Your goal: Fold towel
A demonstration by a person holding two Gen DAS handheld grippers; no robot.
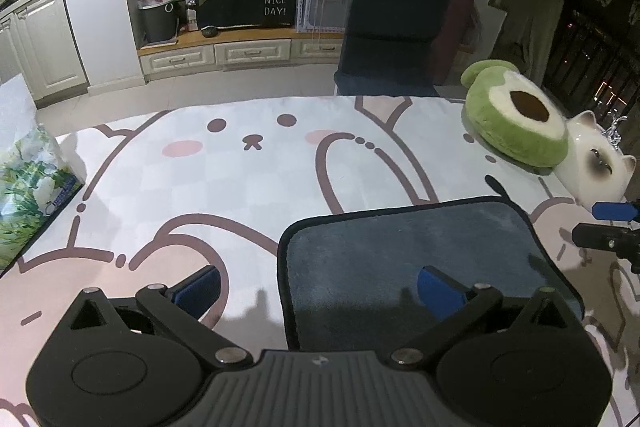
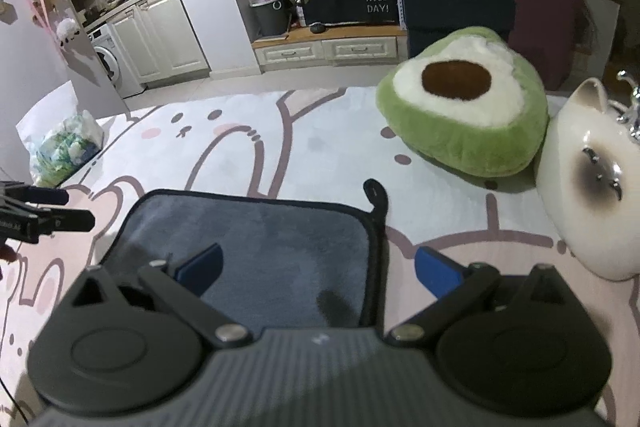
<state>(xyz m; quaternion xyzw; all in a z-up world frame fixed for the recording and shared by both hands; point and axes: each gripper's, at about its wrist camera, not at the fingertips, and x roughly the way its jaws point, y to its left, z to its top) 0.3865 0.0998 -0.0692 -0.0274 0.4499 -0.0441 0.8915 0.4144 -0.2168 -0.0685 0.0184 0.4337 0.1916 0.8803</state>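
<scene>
A grey-blue towel [image 1: 412, 259] with a black hem lies flat on the cartoon-print tablecloth [image 1: 248, 179]; it also shows in the right wrist view [image 2: 264, 243], with its black hanging loop [image 2: 376, 197] at the far right corner. My left gripper [image 1: 320, 293] is open and empty, straddling the towel's left edge near its front. My right gripper [image 2: 320, 277] is open and empty, straddling the towel's right edge. The right gripper's fingertips [image 1: 612, 211] show at the right edge of the left wrist view. The left gripper's fingertips [image 2: 60, 207] show at the left of the right wrist view.
A green avocado plush [image 2: 464, 115] and a white ceramic cat [image 2: 588, 183] stand at the table's back right. A plastic-wrapped pack [image 1: 28, 183] lies at the table's left edge. A dark chair [image 1: 392, 27] stands behind the table.
</scene>
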